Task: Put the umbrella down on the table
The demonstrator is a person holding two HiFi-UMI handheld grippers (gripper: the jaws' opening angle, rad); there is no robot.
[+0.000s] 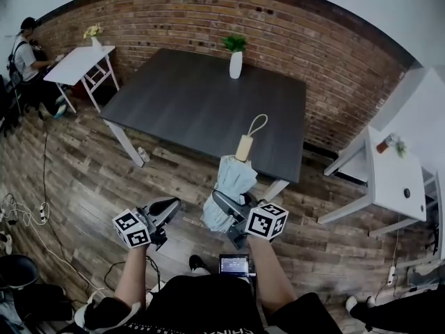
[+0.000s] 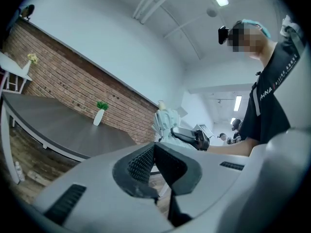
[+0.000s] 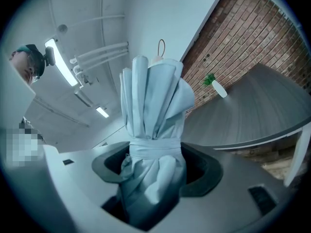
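Your left gripper (image 1: 165, 209) hangs low, jaws pressed together with nothing between them. Just right of it, your right gripper (image 1: 224, 211) has its jaws clamped round the folded pale-blue umbrella (image 1: 233, 179). The umbrella is up in the air by the near edge of the dark surface (image 1: 195, 103), its wooden handle pointing far.

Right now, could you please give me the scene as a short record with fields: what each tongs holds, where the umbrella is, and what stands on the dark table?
right tongs: shut on the folded umbrella, around its strapped middle
left tongs: shut, nothing between them
umbrella: pale blue, held roughly upright, wooden handle with loop on top; in the air, not resting on the table
table: dark top, with a white vase holding a green plant near the far edge
task state: umbrella not yet put down
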